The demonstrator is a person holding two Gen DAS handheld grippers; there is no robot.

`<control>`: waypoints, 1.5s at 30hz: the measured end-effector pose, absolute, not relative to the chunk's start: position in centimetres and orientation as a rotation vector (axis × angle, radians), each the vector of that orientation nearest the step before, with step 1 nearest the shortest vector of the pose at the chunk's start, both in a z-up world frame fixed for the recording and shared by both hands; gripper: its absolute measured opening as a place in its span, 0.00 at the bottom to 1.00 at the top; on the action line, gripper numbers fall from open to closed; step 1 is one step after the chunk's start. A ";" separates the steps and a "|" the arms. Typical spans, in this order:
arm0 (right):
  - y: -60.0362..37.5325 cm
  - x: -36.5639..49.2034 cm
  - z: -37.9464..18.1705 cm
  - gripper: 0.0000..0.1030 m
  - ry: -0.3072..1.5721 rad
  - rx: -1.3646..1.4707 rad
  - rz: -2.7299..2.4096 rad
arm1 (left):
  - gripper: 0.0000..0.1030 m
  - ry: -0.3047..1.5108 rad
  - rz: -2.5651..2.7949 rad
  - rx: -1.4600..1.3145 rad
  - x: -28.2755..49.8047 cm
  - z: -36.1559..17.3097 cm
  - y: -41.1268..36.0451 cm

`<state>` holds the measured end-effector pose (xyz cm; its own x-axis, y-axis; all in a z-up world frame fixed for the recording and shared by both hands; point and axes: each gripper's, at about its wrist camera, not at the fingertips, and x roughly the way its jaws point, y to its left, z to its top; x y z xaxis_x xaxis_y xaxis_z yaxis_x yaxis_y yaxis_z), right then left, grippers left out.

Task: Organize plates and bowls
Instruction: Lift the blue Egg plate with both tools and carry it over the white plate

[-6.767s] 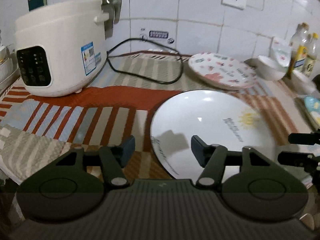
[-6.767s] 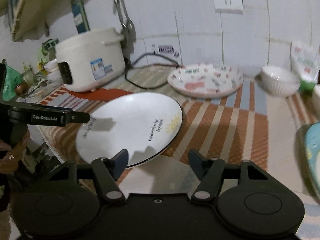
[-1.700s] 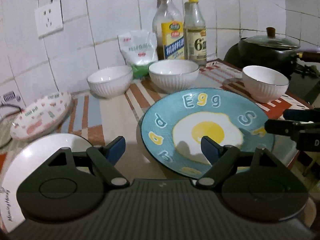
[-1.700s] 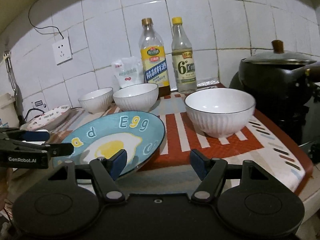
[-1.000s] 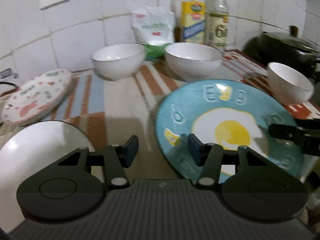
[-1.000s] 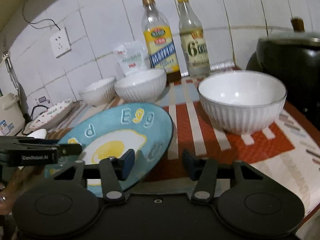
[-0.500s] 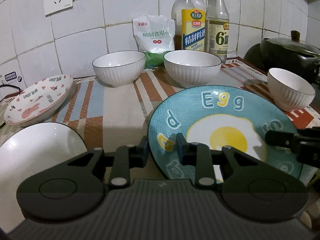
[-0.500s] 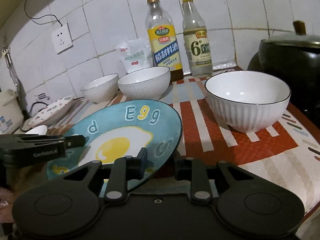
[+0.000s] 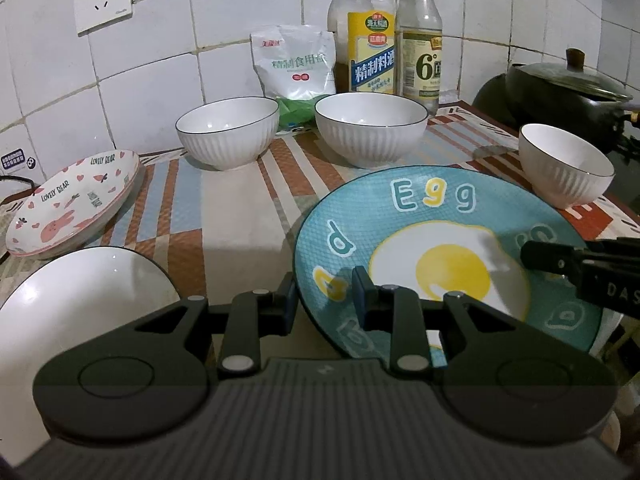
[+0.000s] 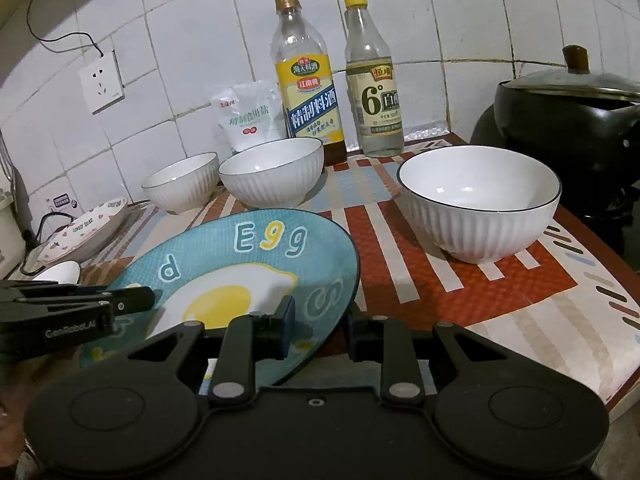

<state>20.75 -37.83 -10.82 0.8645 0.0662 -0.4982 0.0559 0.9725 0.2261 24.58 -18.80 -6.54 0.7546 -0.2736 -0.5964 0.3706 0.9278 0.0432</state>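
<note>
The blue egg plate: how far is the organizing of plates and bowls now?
Done: nothing is stacked yet. In hand: the left hand-held gripper and right hand-held gripper have just closed on opposite rims of the blue egg plate. Left: the white plate, the bunny plate and three bowls stand apart.

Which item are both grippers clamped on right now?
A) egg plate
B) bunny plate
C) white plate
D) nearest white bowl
A: the left gripper pinches the near-left rim of the egg plate, and the right gripper pinches its near-right rim, one finger above and one below the edge in each view.
</note>
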 end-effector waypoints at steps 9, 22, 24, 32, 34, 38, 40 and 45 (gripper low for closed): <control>-38.4 19.8 -10.4 0.27 0.515 0.260 0.026 | 0.26 0.603 -0.377 0.175 23.5 -6.1 -18.4; -38.7 18.8 -9.8 0.26 0.506 0.309 0.064 | 0.25 0.567 -0.379 0.193 22.0 -5.1 -17.9; -38.5 18.7 -9.6 0.26 0.503 0.306 0.069 | 0.25 0.561 -0.378 0.196 21.8 -4.9 -17.7; -36.5 18.0 -7.6 0.26 0.514 0.284 0.087 | 0.25 0.557 -0.380 0.183 20.5 -3.6 -15.7; -35.8 17.9 -7.0 0.26 0.522 0.279 0.110 | 0.25 0.557 -0.380 0.176 20.0 -3.0 -14.6; -33.9 17.8 -5.8 0.26 0.524 0.269 0.151 | 0.25 0.568 -0.370 0.157 19.2 -1.8 -12.1; -32.9 17.6 -5.4 0.26 0.517 0.277 0.174 | 0.25 0.570 -0.357 0.149 18.8 -1.2 -10.7; -30.3 17.7 -4.6 0.26 0.511 0.289 0.231 | 0.25 0.543 -0.323 0.153 17.4 -0.2 -7.5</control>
